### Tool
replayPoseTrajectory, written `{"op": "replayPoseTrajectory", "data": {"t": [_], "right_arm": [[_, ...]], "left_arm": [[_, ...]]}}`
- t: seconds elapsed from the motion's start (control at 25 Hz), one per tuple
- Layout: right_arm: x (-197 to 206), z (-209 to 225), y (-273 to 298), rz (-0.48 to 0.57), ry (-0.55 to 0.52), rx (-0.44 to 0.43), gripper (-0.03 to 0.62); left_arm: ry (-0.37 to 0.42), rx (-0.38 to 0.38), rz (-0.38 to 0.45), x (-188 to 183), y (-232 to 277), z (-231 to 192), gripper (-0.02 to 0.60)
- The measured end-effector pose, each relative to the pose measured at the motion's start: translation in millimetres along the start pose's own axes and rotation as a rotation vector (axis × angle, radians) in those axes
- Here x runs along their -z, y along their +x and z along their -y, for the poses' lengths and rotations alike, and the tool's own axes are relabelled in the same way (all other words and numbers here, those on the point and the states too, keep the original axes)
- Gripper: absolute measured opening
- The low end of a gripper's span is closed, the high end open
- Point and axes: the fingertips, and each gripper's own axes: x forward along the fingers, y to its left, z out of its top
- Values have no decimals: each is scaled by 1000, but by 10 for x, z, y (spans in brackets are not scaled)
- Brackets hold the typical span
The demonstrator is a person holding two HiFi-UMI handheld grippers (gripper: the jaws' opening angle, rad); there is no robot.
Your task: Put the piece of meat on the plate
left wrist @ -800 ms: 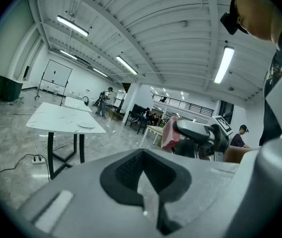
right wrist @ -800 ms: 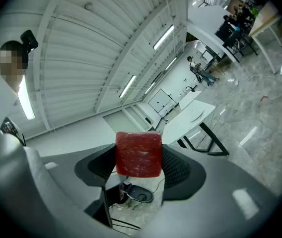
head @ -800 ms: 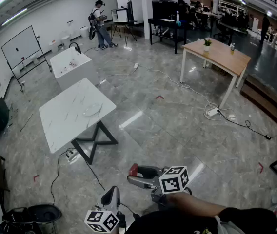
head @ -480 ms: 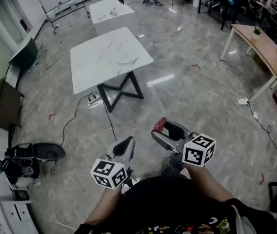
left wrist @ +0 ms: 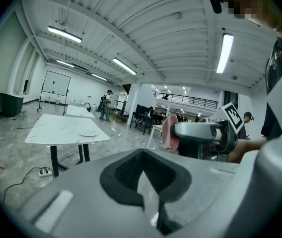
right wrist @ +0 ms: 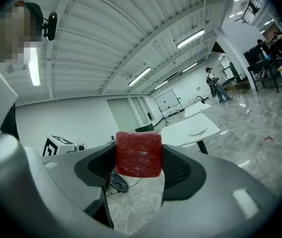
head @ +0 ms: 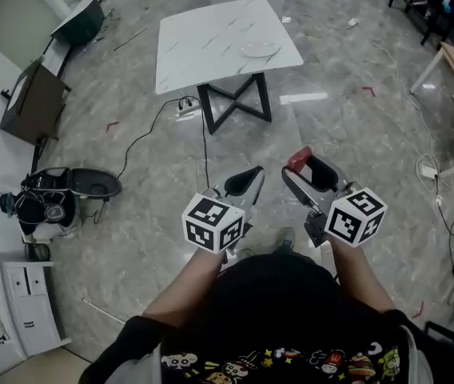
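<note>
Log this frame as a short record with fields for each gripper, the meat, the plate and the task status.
left gripper: jaws together, nothing between them
right gripper: shut on the piece of meat
piece of meat: red block, clamped between the right jaws, up in the air
plate: white, looks empty, on the marble table, toward its right side in the head view
person: stands on the floor, apart from the table
task status: meat held, not yet on the plate
</note>
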Motion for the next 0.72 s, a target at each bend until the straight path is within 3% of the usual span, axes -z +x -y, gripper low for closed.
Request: {"op": "replayPoseTrajectory", "data": {"t": [0.4, 0.72], "right_arm": [[-106, 207, 28, -19, -12, -12, 310], [-342, 773, -216, -10, -25, -40, 310]], "left_arm": [[-5, -32, 2, -153, 265, -2, 5], [13, -62, -15, -214, 877, 252, 5]]}}
